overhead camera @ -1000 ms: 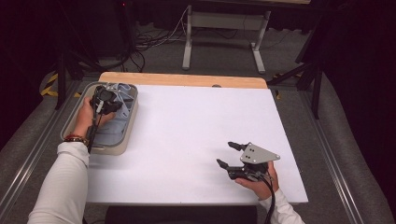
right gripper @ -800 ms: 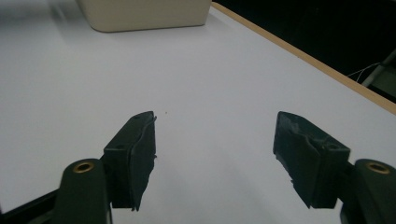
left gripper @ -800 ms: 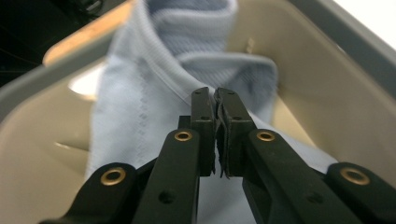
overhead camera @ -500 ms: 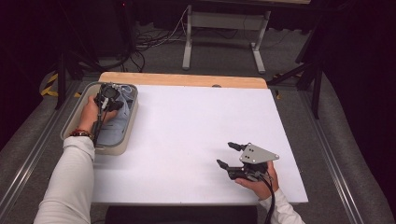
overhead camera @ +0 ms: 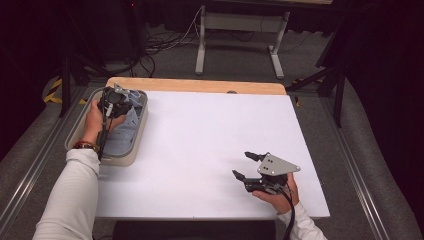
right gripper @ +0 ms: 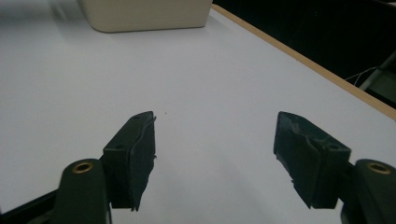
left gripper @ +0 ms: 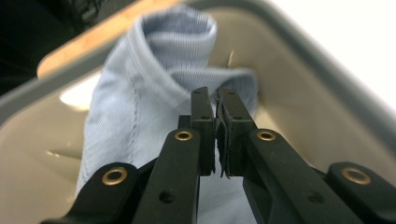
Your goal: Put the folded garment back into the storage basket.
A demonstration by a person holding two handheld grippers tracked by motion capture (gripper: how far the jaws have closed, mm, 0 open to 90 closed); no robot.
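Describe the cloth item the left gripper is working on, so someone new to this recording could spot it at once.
Start at the white table; at its far-left corner sits a beige bin. Inside lies a pale blue ribbed garment, bunched, with a stitched hem. It is the one soft, blue thing there, right under the left gripper.

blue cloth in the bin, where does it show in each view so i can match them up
High view: the blue cloth lies in the beige bin at the table's left edge, under the left gripper.
Left gripper view: centre, just beyond the shut jaws.
Right gripper view: not in it; the bin's wall is at top.
Shared landmark: the beige bin.
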